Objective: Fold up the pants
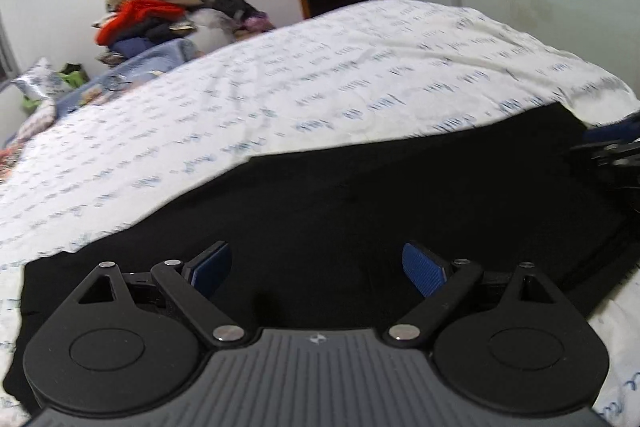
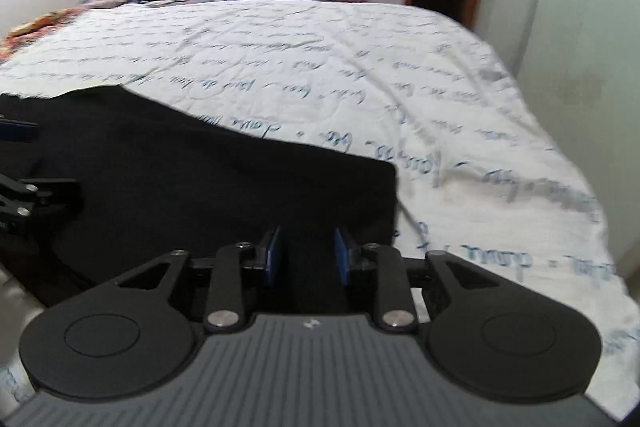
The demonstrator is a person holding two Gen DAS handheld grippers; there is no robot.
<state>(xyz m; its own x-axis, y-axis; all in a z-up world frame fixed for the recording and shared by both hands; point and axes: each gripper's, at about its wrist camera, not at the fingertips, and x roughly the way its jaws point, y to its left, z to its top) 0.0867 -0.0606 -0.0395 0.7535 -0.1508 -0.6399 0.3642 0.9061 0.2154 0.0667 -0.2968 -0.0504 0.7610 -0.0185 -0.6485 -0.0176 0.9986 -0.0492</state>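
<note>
Left wrist view: black pants (image 1: 320,203) lie flat on the bed (image 1: 280,83), directly under and ahead of both tongs, long axis running side to side between them. Left gripper (image 1: 318,269) gapes wide, empty. Right gripper (image 2: 308,259) is part-open, holding nothing (fabric shows between its pads), near the pants' right edge.

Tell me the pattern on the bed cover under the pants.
White bed cover printed with rows of blue cursive handwriting; clearest in the right wrist view.
</note>
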